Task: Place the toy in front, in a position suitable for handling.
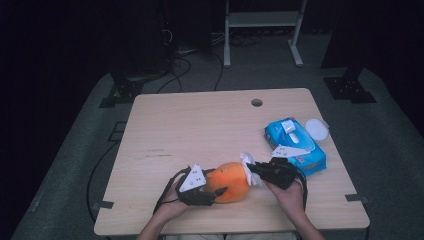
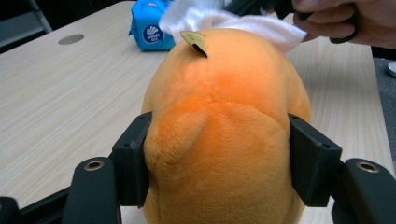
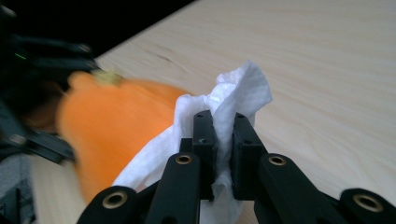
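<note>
Meanwhile, at the near edge of the desk (image 1: 165, 125), a person is working on an orange plush toy (image 1: 231, 181) with a claw in each hand. The left claw (image 1: 214, 192) is clamping the toy's near end, its two black jaws pressing into the plush on either side, as the left claw's own view is showing, while the toy's body is stretching away from that claw toward the far side of the desk. The toy's long axis is running roughly straight out from the left claw, with a small tan tag (image 2: 196, 42) standing up at the far end. The right claw (image 1: 254, 175) is pinching a white wipe (image 3: 233, 100) tight between its closed jaws, and the wipe is lying against the toy's far upper end, just past the tag as the left claw is seeing it. From the right claw, the toy is sitting directly ahead and slightly to its left, touching the trailing fold of the wipe. The right hand (image 1: 290, 192) is therefore the one nearer the surface apparently being wiped, while the left is serving as the holder. A blue pack of wipes (image 1: 295, 145) is resting behind the right claw, near the desk's right edge, with a white lid (image 1: 316, 129) just beside it.
</note>
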